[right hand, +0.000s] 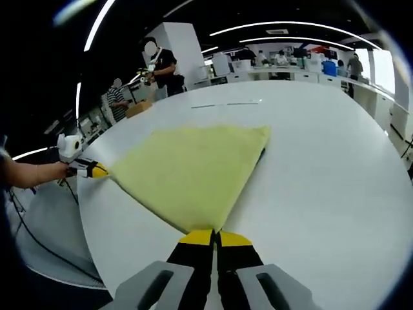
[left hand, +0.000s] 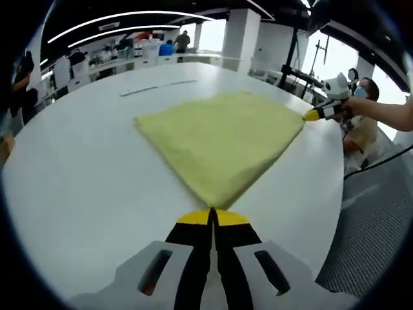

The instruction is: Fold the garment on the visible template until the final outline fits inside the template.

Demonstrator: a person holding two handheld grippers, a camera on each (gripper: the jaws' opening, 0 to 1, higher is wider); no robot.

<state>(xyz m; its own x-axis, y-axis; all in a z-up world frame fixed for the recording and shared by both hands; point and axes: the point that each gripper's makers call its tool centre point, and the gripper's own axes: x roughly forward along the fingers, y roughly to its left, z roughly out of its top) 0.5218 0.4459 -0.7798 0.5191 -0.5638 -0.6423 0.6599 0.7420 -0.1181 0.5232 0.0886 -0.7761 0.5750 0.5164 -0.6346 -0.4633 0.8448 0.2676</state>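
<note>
A yellow garment [left hand: 222,139] lies flat on the white round table [left hand: 84,174], folded over on itself. In the left gripper view my left gripper [left hand: 211,216] is shut on the garment's near corner. The right gripper [left hand: 316,114] comes in from the right, held by a hand, and pinches the corner at the table's edge. In the right gripper view the garment [right hand: 190,168] spreads ahead, and my right gripper [right hand: 215,236] is shut on its near corner. The left gripper [right hand: 95,170] grips the far left corner. Thin strips of marking [left hand: 158,86] lie on the table beyond the garment.
The table's edge [left hand: 335,194] runs close on the right of the left gripper view, with grey floor and a cable [left hand: 387,158] beyond it. People [right hand: 161,64] stand behind the table by benches [right hand: 290,64]. A seated person [left hand: 364,123] is near the edge.
</note>
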